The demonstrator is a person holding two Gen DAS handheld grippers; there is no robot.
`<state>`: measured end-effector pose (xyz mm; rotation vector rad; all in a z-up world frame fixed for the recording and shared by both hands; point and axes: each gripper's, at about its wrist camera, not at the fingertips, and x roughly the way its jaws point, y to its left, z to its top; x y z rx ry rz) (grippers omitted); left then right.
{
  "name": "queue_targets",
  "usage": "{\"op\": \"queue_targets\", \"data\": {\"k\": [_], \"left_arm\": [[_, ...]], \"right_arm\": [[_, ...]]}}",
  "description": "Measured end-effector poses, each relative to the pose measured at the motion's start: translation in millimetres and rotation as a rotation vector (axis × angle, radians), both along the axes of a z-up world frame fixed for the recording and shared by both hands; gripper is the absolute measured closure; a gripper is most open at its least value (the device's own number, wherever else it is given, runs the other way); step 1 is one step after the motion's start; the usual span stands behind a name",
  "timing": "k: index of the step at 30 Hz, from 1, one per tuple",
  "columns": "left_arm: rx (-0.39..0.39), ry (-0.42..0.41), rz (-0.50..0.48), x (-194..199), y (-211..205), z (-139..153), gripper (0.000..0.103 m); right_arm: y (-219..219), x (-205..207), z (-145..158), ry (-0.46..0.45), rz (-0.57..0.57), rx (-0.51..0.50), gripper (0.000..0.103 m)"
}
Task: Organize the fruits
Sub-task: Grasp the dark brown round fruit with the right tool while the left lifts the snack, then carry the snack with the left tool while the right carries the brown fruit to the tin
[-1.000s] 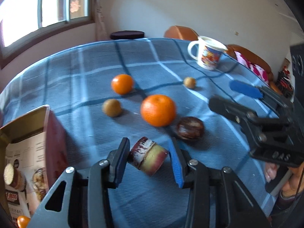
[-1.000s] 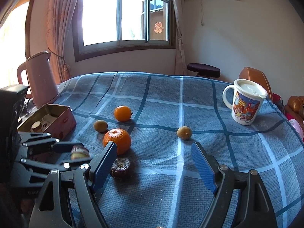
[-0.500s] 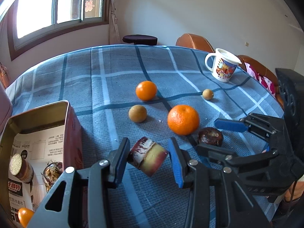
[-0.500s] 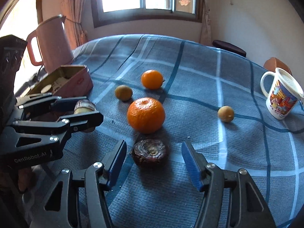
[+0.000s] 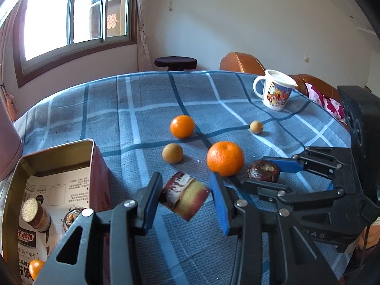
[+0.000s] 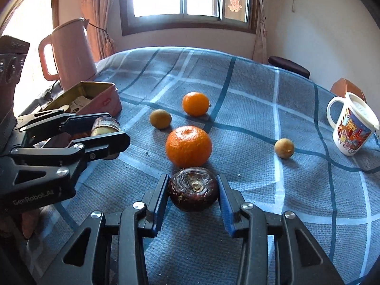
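Fruit lay scattered over the blue checked tablecloth ahead of both grippers. Left gripper was clamped on a short cut piece of sugarcane, purple-skinned with a yellow cut face, held tilted and clear of the cloth between its blue pads. To that gripper's left sat an open metal tin, with another cane piece and a small orange fruit inside on printed paper. Right gripper pointed down at the cloth with its jaws closing around a dark brown water chestnut; the chestnut sat between the two pads, which looked to be touching its sides, and it rested on the cloth. Just beyond that chestnut, nearly touching it, was a large orange. Farther ahead lay a smaller orange and, left of it, a small brownish round fruit. A second small brownish fruit sat apart to the right, near a white printed mug. A pink kettle stood behind the tin, far to the right gripper's left.
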<state>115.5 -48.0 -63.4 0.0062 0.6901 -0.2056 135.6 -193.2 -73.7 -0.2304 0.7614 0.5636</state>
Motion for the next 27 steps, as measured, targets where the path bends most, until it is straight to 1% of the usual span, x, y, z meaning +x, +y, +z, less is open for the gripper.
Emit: {"op": "queue_targets", "data": {"k": [13,27], "left_arm": [[0.002,-0.070,-0.008,-10.9,-1.2,7.0,0.059],[0.014,-0.137,-0.025,-22.1,-4.7,12.3,0.059]], "right_arm": [[-2.3,-14.5,13.9,-0.112,0.018,0.043,0.061],[-8.4,-23.1,20.9,-0.175,0.017,0.082,0.061]]}}
